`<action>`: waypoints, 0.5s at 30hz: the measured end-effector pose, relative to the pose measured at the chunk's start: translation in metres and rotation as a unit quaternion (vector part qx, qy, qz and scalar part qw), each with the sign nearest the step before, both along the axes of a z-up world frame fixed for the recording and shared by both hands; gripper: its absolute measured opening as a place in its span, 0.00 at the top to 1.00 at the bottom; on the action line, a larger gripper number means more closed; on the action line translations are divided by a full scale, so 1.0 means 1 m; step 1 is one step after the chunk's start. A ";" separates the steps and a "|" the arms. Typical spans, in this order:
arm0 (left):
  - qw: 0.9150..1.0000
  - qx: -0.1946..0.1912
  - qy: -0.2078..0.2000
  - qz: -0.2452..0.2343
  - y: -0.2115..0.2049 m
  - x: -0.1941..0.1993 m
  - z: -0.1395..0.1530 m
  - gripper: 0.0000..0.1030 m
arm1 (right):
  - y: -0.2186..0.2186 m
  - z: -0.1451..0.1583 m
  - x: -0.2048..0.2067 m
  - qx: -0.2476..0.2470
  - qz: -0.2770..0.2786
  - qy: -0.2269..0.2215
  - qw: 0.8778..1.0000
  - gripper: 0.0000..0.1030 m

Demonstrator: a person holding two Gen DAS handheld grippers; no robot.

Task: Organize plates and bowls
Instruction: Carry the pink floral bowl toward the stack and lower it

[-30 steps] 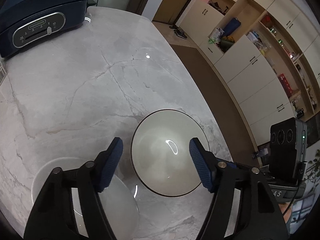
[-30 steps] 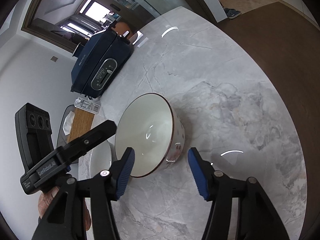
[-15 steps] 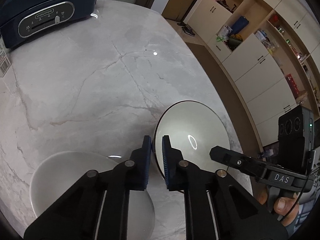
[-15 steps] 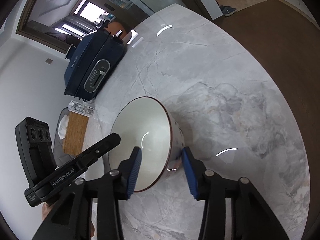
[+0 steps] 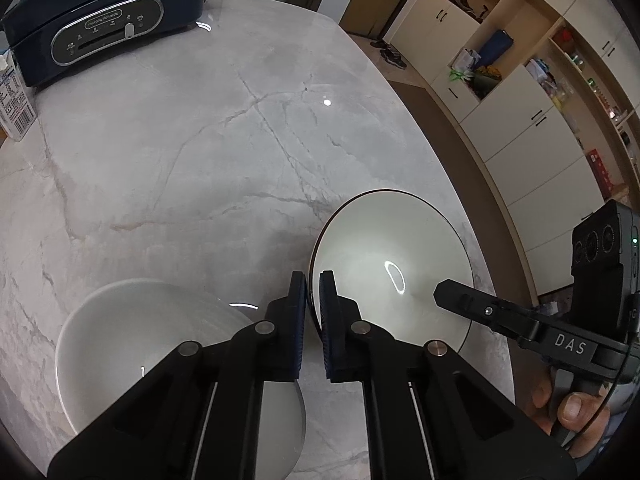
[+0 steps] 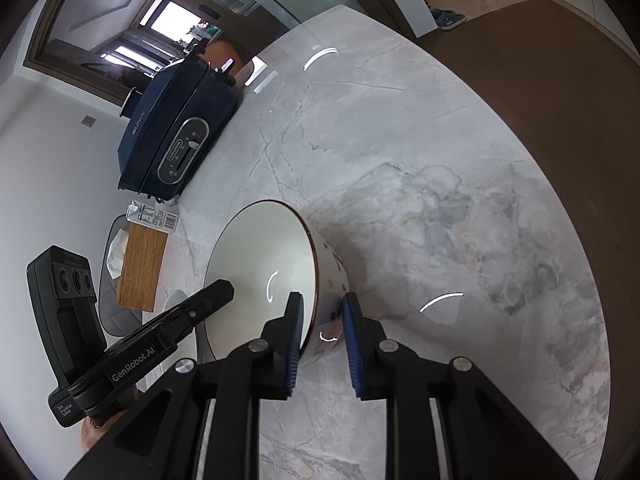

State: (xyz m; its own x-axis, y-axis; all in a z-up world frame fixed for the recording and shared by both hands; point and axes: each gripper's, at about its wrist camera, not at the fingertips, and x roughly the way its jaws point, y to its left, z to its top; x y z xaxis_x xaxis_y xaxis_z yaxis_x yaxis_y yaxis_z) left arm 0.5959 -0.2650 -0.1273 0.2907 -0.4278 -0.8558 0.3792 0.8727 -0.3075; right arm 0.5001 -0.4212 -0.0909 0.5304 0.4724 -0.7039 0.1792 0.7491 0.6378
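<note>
A cream bowl with a dark rim [image 5: 384, 248] sits on the marble table [image 5: 200, 152] near its right edge. My left gripper [image 5: 313, 292] is shut on the bowl's left rim, one pad inside and one outside. A white plate [image 5: 132, 332] lies just left of it, partly hidden under my fingers. In the right wrist view the same bowl [image 6: 256, 256] shows a patterned outer wall. My right gripper [image 6: 322, 316] straddles its right wall, jaws closing, with a small gap still showing at the outer pad.
A dark blue appliance [image 5: 100, 20] stands at the table's far left, with a carton [image 5: 14, 108] beside it. A wooden tissue box [image 6: 140, 268] lies left of the bowl. The table edge [image 5: 472, 208] curves close by the bowl, with brown floor and cabinets [image 5: 520, 128] beyond.
Both grippers have gone from wide open to closing on the bowl's opposite rims. The left one has shut on the left rim, and the right jaws have narrowed around the right wall.
</note>
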 end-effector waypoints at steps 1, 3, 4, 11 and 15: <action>1.000 0.000 0.000 0.000 0.001 -0.001 0.001 0.96 | 0.000 0.002 -0.001 -0.003 -0.001 -0.002 1.000 0.78; 1.000 -0.003 0.000 -0.001 0.005 -0.004 0.006 0.96 | -0.002 0.005 -0.003 -0.003 0.000 -0.003 1.000 0.79; 1.000 -0.005 -0.001 0.000 0.006 -0.005 0.008 0.96 | -0.002 0.006 -0.004 -0.004 0.000 -0.003 1.000 0.79; 1.000 0.001 -0.006 -0.007 0.009 -0.022 0.023 0.96 | 0.000 0.015 -0.015 -0.009 0.005 -0.002 1.000 0.81; 1.000 0.000 -0.005 -0.011 0.012 -0.034 0.030 0.96 | 0.002 0.024 -0.026 -0.014 0.009 -0.004 1.000 0.81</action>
State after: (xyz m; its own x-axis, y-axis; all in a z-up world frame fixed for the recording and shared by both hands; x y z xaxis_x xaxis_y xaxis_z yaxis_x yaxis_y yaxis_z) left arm 0.5614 -0.2529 -0.0971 0.2906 -0.4332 -0.8532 0.4011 0.8647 -0.3025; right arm 0.4741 -0.4197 -0.0671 0.5274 0.4625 -0.7127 0.1607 0.7694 0.6182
